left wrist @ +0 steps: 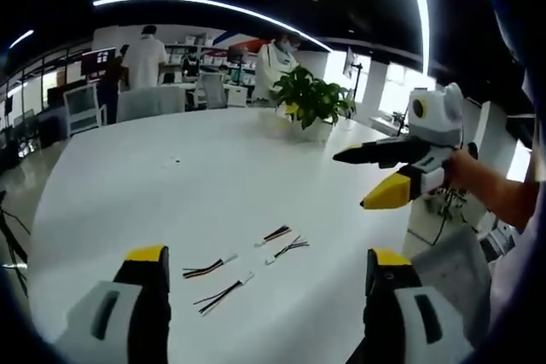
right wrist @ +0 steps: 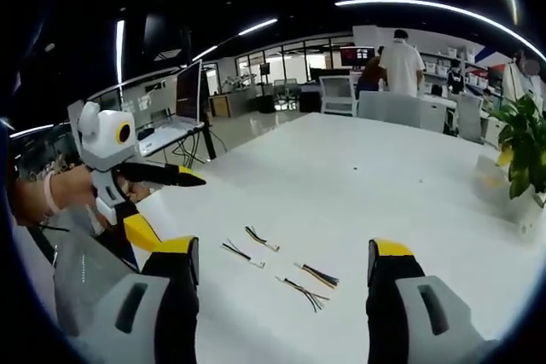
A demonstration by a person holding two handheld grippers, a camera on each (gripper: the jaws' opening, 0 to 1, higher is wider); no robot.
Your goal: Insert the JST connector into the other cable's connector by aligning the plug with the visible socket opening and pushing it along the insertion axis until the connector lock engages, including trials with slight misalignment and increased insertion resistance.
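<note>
White tabletop (left wrist: 196, 176) spread wide under both grippers, and 4 short cable pieces lay on it near the close edge. In the left gripper view, 2 of them lay nearer, a dark-wired cable with a white connector (left wrist: 209, 268) and another cable (left wrist: 223, 294) just beside it, while 2 more cables (left wrist: 275, 234) (left wrist: 288, 249) lay a little farther and to the right, close together. None of the 4 touched a gripper.

The left gripper (left wrist: 269, 296) hung above the table with its yellow-tipped jaws spread wide apart and nothing between them. In that same view the right gripper (left wrist: 380, 178) came in from the right, held by a hand (left wrist: 465, 172), its 2 jaws parted and empty, well above the cables.

In the right gripper view, the right gripper (right wrist: 281, 287) also stood with jaws wide apart, the 4 cables (right wrist: 256, 249) lying on the table between and beyond them. The left gripper (right wrist: 166, 202) showed at the left, jaws apart.

A potted plant (left wrist: 311, 100) stood at the far side of the table. People (left wrist: 145, 57) stood among desks and chairs (left wrist: 84, 106) beyond it
</note>
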